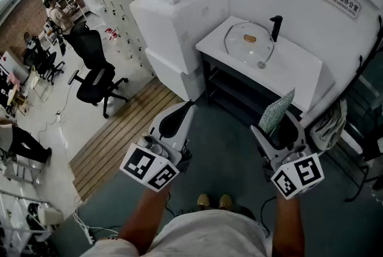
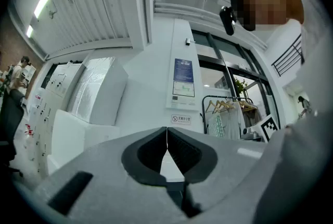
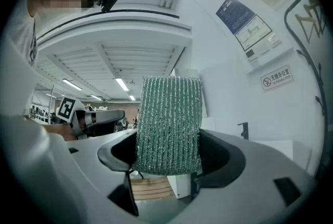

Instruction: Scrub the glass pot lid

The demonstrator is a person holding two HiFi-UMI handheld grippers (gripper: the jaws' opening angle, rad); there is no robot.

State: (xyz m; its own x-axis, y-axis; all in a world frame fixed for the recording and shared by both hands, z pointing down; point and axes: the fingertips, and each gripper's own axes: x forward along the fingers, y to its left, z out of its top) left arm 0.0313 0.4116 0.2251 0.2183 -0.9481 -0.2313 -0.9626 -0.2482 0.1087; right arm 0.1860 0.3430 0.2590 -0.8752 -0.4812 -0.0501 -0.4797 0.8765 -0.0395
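Note:
The glass pot lid (image 1: 249, 40) lies in the round sink of a white counter (image 1: 299, 70), with a brown knob at its middle and a black faucet (image 1: 276, 27) behind it. Both grippers are held up in front of the person, well short of the counter. My left gripper (image 1: 179, 115) is shut with nothing in it; in the left gripper view its pads (image 2: 166, 142) meet. My right gripper (image 1: 276, 124) is shut on a green scrub pad (image 1: 276, 111), which stands upright between the jaws (image 3: 168, 124) and hides the space behind it.
White foam boxes (image 1: 179, 17) are stacked left of the counter. A black office chair (image 1: 96, 79) stands on the light floor beside a strip of wooden planks (image 1: 128, 130). A cloth (image 1: 329, 121) hangs at the counter's right end. A clothes rack (image 2: 229, 113) stands at the right.

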